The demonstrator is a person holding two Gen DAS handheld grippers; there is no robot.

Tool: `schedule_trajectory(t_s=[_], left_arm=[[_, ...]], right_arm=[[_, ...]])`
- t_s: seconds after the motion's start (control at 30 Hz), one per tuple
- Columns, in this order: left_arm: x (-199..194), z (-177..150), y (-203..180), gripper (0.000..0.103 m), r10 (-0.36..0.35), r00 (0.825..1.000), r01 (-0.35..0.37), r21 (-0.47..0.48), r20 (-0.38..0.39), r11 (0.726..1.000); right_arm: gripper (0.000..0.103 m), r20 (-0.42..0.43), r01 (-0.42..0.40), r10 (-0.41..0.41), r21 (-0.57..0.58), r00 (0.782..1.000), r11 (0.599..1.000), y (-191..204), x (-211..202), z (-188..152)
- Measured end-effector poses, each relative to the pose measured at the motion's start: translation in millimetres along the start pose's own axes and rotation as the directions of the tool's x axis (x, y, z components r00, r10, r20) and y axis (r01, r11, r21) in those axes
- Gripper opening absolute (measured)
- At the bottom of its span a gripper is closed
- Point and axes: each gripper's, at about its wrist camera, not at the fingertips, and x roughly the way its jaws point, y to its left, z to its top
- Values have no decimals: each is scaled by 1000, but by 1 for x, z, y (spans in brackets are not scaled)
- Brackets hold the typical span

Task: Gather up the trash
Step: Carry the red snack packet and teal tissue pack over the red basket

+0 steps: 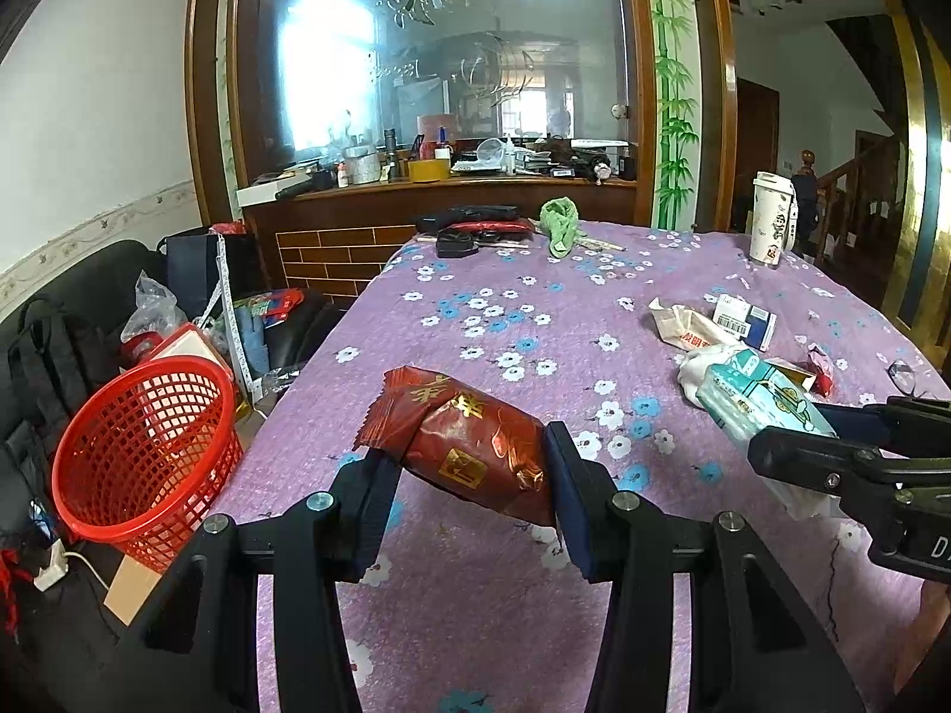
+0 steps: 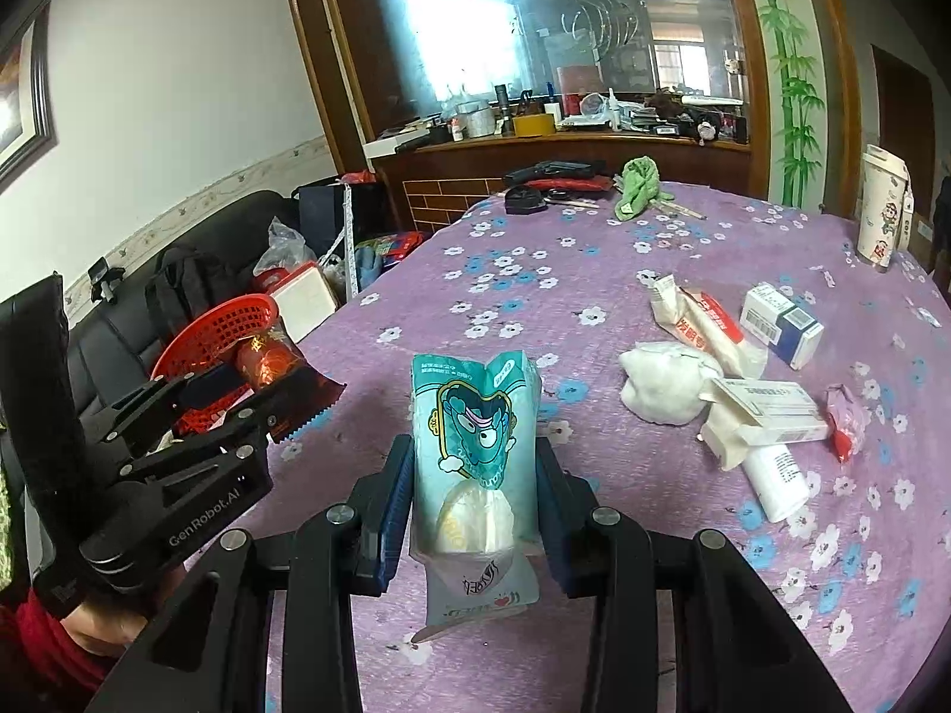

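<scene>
Above purple floral cloth [image 1: 475, 309], left gripper [image 1: 469, 475] pinching crinkled red wrapper [image 1: 469, 445], right gripper [image 2: 475, 511] clamping teal cartoon packet [image 2: 475, 416]

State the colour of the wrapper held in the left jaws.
Dark red wrapper with gold print, clearest in the left wrist view.

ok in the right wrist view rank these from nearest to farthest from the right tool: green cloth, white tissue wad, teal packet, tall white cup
1. teal packet, clamped in the right tool
2. white tissue wad, on the table right of the tool
3. green cloth, far end, centre
4. tall white cup, far right edge; too close to the cloth to call firmly
</scene>
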Motion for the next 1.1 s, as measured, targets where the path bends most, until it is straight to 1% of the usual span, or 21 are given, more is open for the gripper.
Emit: schedule_trajectory(t_s=[0.7, 0.9, 1.1], left_arm=[[-4, -4, 24, 47, 33, 999, -32, -38, 5, 999], [-7, -4, 39, 47, 51, 999, -51, -55, 1, 997], [-11, -3, 63, 47, 75, 997, -75, -92, 0, 993]], right_arm=[[42, -22, -21, 21, -23, 1000, 1000, 25, 12, 9], [42, -28, -42, 41, -31, 999, 999, 37, 19, 14], [42, -48, -70, 68, -43, 997, 997, 51, 32, 22]])
